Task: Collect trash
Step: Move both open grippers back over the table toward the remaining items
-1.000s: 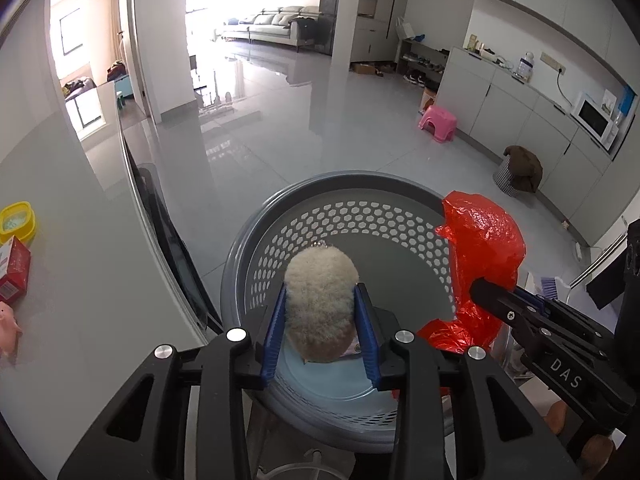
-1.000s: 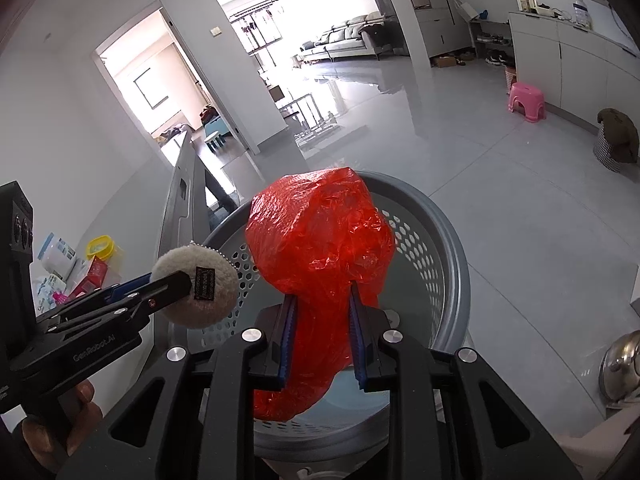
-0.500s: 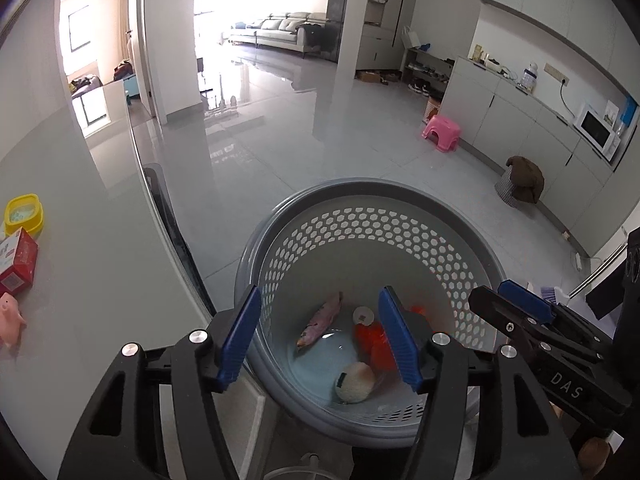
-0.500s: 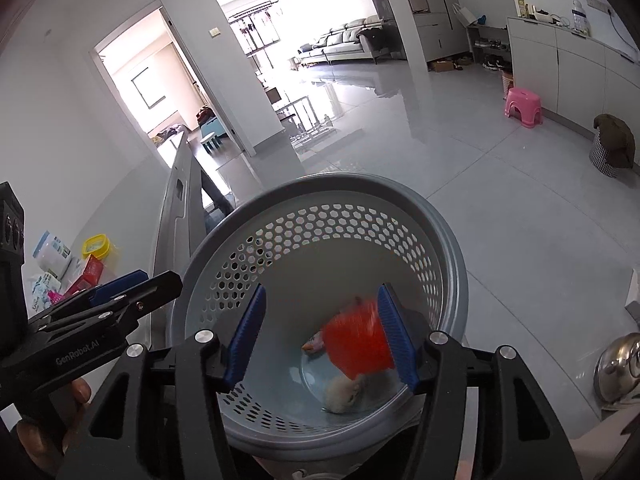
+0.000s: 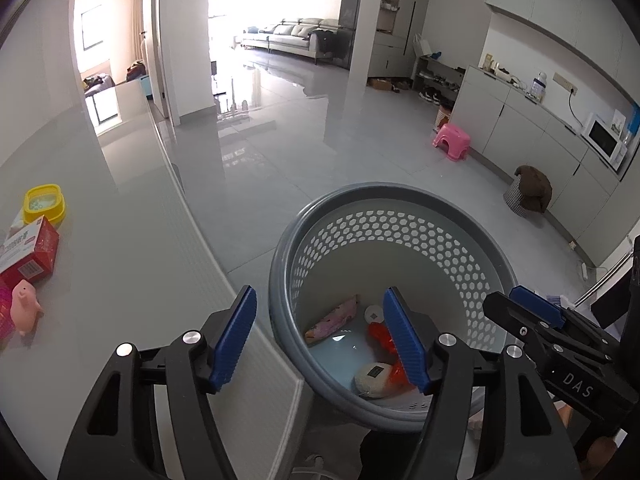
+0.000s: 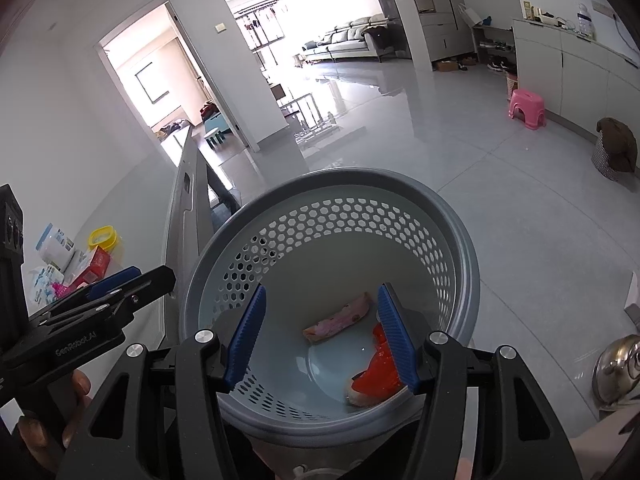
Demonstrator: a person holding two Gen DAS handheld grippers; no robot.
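A grey perforated basket (image 5: 400, 216) stands on the floor beside the table; it also shows in the right wrist view (image 6: 332, 184). In it lie a red plastic bag (image 5: 380, 336) (image 6: 380, 372), a cream fluffy ball (image 5: 372, 376), a pink wrapper (image 5: 332, 318) (image 6: 338, 318) and a small white disc (image 5: 374, 313). My left gripper (image 5: 320, 340) is open and empty above the basket's near left rim. My right gripper (image 6: 320, 336) is open and empty over the basket's inside.
The grey table (image 5: 120, 260) holds a yellow dish (image 5: 43, 202), a red box (image 5: 30, 252) and a pink pig toy (image 5: 26, 304) at the left. A pink stool (image 5: 452, 142) and a draped bin (image 5: 528, 194) stand by the cabinets. A metal pot (image 6: 618, 364) is at the right.
Both grippers opened. The fluffy ball dropped from the left one and the red bag from the right one into the basket. The left gripper has shifted left, toward the table edge.
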